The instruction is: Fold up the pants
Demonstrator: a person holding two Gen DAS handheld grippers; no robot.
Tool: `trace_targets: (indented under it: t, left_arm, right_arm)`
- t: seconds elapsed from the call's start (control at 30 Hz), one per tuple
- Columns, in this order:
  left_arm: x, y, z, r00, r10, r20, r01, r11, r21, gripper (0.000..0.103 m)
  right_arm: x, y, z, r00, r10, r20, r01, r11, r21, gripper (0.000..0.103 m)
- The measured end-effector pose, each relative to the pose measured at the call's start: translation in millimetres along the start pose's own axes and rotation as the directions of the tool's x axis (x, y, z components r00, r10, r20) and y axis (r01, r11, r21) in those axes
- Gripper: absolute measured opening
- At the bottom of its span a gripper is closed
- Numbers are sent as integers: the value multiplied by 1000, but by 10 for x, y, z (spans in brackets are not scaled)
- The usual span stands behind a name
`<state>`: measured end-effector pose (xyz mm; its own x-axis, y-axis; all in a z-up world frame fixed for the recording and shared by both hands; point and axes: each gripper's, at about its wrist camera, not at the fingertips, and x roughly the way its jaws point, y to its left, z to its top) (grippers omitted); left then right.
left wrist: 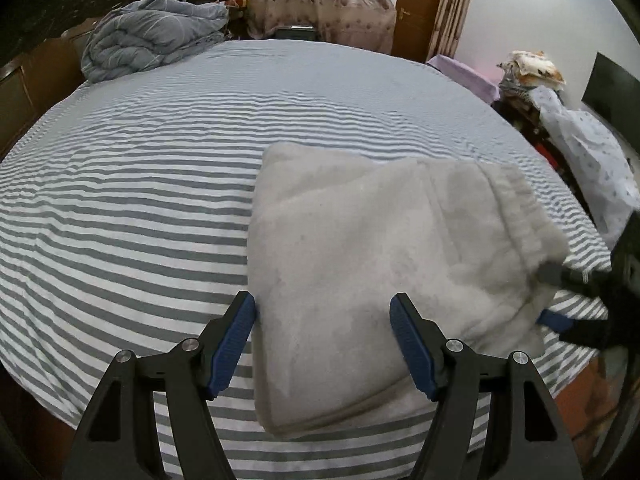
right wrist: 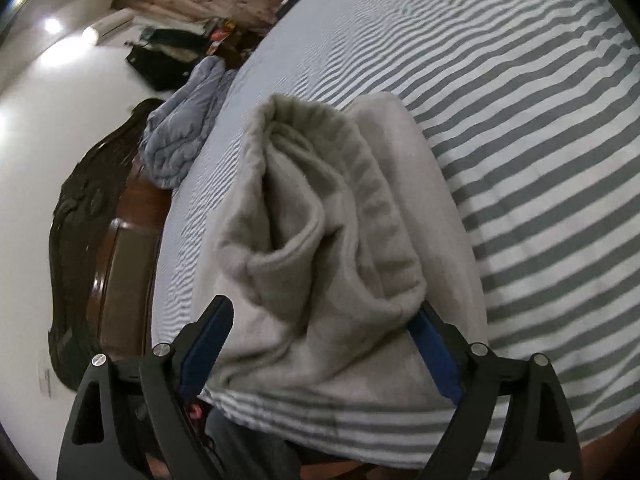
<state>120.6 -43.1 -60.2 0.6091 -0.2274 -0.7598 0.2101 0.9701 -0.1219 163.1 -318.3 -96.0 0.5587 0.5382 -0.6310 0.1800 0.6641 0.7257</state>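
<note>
Grey fleece pants point(left wrist: 372, 264) lie folded into a thick packet on the striped bed sheet point(left wrist: 120, 208), near its front right edge. My left gripper point(left wrist: 322, 312) hovers open over the packet's near side; its left fingertip sits at the fold's edge and its right one over the fabric. In the right wrist view the bunched waistband point(right wrist: 320, 208) of the pants rises between the wide-apart fingers of my right gripper point(right wrist: 324, 312), which stands open around it. The right gripper point(left wrist: 558, 296) also shows at the packet's right corner, one finger above and one below the fabric.
A crumpled blue-grey quilt point(left wrist: 152, 36) lies at the far left corner of the bed, against a dark wooden headboard point(right wrist: 80, 240). Piled laundry point(left wrist: 580, 148) sits beyond the bed's right side. The bed's front edge point(right wrist: 360, 436) is just under the right gripper.
</note>
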Motion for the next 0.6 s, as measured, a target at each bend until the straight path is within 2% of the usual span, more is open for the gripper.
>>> trace_targets:
  t: [0.13, 0.23, 0.3, 0.33, 0.37, 0.47, 0.6]
  left_arm:
    - [65, -97, 4, 999, 44, 3, -44, 998, 49, 71]
    - [91, -81, -5, 999, 49, -1, -49, 998, 44, 71]
    - [106, -60, -5, 999, 48, -8, -47, 998, 35, 72]
    - [115, -51, -7, 999, 47, -13, -47, 998, 33, 72]
    - [122, -41, -10, 999, 47, -17, -47, 998, 29, 72]
    - [125, -17, 4, 999, 45, -21, -45, 999, 23, 72]
    - [84, -8, -3, 999, 38, -25, -38, 999, 25, 72]
  right_arm:
    - [43, 12, 108, 998, -15, 58, 14, 999, 29, 87]
    - [72, 59, 168, 997, -36, 72, 34, 999, 32, 85]
    - [87, 118, 169, 996, -59, 64, 60, 998, -7, 68]
    - [78, 148, 164, 997, -56, 58, 58, 998, -34, 57]
    - [61, 161, 162, 997, -54, 50, 56, 997, -45, 50]
    - [-43, 204, 129, 998, -52, 43, 55, 997, -62, 43]
    - [-123, 283, 84, 996, -73, 56, 77, 994, -78, 37]
